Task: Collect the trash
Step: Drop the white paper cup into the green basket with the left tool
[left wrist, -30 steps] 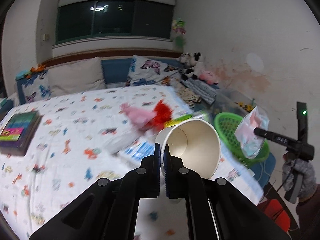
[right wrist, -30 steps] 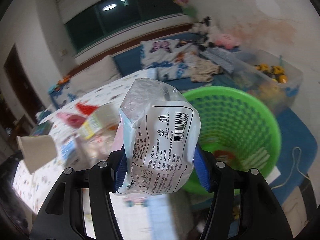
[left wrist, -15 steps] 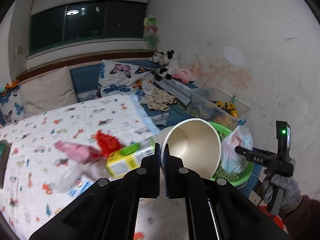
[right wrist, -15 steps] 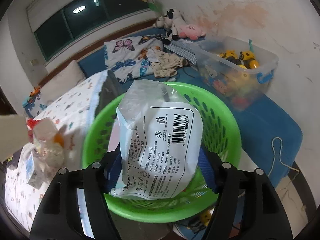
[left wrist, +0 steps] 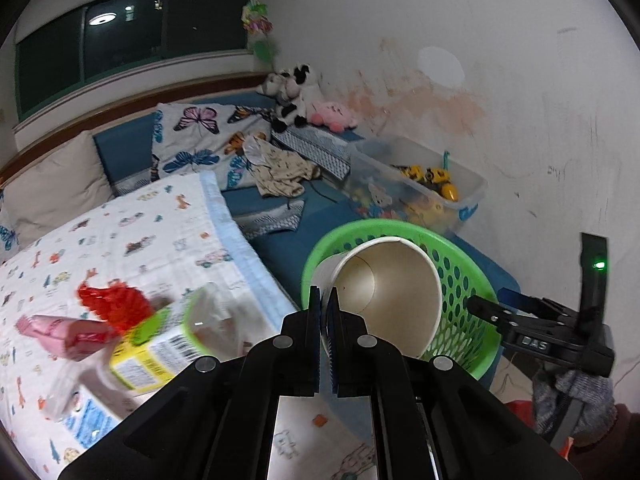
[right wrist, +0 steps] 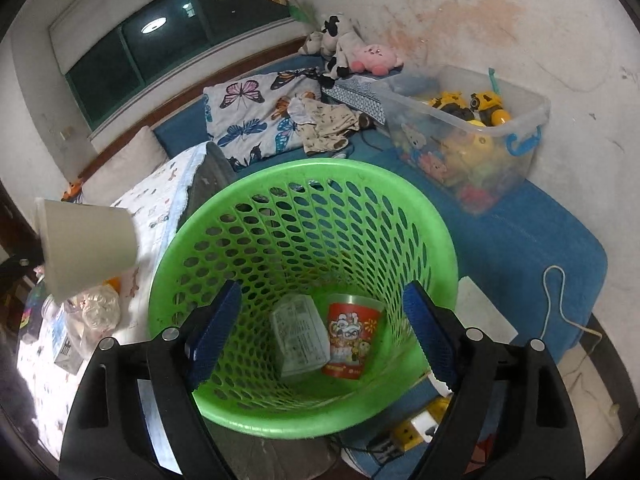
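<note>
My left gripper [left wrist: 325, 308] is shut on the rim of a white paper cup [left wrist: 390, 292], held on its side, mouth toward the camera, just in front of the green mesh basket [left wrist: 464, 276]. In the right wrist view the same cup [right wrist: 86, 248] hangs left of the basket [right wrist: 304, 168]. My right gripper [right wrist: 320, 288] hovers over the basket mouth, its jaws opening with nothing between them. At the bottom of the basket lie a clear printed plastic bag [right wrist: 300, 332] and a red printed cup [right wrist: 350, 336]. The right gripper [left wrist: 504, 308] also shows at the basket's right side.
On the patterned bedsheet [left wrist: 160, 240] lie a yellow-green carton [left wrist: 156, 348], a pink wrapper [left wrist: 60, 332], a red wrapper [left wrist: 112, 304] and a blue-white packet [left wrist: 86, 420]. A clear toy bin [right wrist: 472, 132] and plush toys [right wrist: 352, 52] stand behind the basket. A white cord [right wrist: 556, 300] trails off the blue mat.
The right gripper opened and let go of the plastic bag, which dropped into the basket. The left gripper carried the paper cup rightward to the basket's edge.
</note>
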Action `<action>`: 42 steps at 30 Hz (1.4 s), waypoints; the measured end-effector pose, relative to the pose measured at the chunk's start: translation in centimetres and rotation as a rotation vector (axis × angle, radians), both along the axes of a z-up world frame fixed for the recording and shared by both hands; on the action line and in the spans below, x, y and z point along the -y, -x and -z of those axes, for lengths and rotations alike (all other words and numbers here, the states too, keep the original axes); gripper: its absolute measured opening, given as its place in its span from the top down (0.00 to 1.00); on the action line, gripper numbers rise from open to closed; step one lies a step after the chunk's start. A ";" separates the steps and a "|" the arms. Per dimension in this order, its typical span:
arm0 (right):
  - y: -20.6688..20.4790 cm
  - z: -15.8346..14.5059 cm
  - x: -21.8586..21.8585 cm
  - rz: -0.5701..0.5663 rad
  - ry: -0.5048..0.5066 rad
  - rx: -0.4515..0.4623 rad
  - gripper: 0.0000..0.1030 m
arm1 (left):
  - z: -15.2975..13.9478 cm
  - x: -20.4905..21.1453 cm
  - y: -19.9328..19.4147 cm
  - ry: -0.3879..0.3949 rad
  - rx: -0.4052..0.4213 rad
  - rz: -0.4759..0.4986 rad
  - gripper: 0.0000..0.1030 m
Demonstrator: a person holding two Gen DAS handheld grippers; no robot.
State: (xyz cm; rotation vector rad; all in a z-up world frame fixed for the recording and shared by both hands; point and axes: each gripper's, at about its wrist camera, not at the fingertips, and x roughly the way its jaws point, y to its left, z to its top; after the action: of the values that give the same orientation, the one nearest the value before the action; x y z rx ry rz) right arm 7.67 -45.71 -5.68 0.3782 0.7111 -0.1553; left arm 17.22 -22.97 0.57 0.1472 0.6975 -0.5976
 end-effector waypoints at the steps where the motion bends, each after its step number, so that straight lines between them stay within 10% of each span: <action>1: 0.2 0.0 0.1 0.001 -0.004 0.003 0.19 | 0.3 0.5 -0.1 -0.006 -0.006 0.006 0.96; 15: 2.0 -0.2 0.6 0.017 -0.024 0.017 0.19 | 3.2 4.8 -0.4 -0.044 -0.066 0.095 0.94; 21: 2.4 -0.4 0.3 0.015 -0.022 0.023 0.19 | 3.5 4.5 0.3 -0.046 -0.072 0.095 0.57; 25: 2.6 -0.8 -0.2 0.007 -0.019 0.031 0.19 | 3.0 3.5 0.7 -0.034 -0.054 0.084 0.53; 42: 1.1 -3.5 -6.3 -0.159 -0.012 0.079 0.19 | 1.9 -9.7 1.7 -0.057 -0.027 -0.291 0.49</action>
State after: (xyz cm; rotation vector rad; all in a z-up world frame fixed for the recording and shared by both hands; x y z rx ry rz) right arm 6.54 -39.42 -2.15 0.3359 0.6618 0.0138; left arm 15.47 -13.28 -1.37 0.0883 0.7469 -0.3016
